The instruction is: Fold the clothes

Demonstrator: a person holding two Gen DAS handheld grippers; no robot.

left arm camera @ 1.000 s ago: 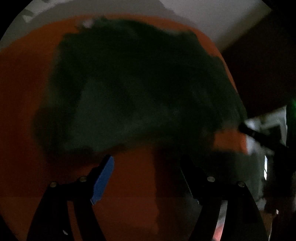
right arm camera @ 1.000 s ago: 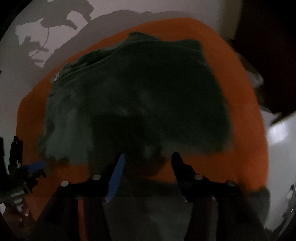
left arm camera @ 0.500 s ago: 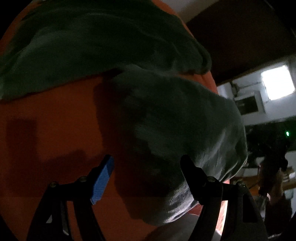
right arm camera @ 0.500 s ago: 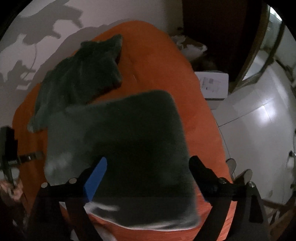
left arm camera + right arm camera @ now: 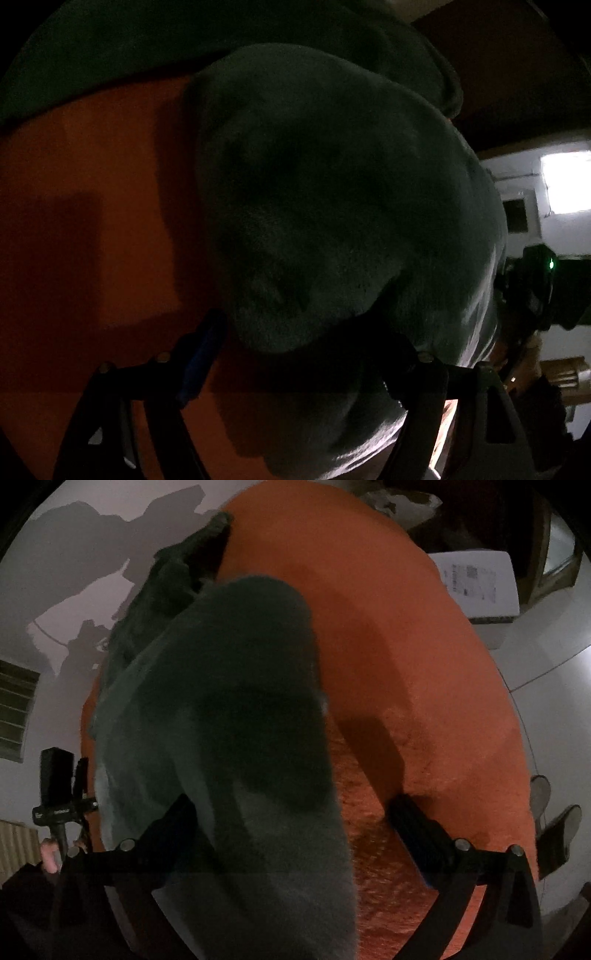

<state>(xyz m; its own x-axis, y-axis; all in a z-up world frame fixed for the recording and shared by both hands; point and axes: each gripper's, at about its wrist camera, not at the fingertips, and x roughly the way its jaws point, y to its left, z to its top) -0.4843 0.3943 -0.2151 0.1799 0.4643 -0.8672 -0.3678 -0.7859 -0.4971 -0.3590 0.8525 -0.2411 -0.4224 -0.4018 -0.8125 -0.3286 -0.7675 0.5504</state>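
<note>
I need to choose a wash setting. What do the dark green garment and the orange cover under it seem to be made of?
Dark green garment: likely fleece or brushed knit, matte, with a fuzzy nap. Orange cover: seemingly a short-pile plush, its grainy surface visible nearby. Dim light leaves both uncertain.

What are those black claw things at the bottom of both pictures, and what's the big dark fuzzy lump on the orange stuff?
Those claws are grabbing tools that a person holds, one in each hand. Each tool has a little camera looking out along its two fingers, so you get one picture per hand.

In the left hand's picture you see the left tool. In the right hand's picture you see the right tool. The right tool's jaws are opening wide, and the left one's are spreading too. Neither is pinching anything.

The fuzzy lump is a dark green garment lying on an orange cover. Another dark piece of clothing lies behind it, near the wall. The job is folding clothes.

At the left edge of the right hand's picture you can spot the other tool in the person's hand.
</note>
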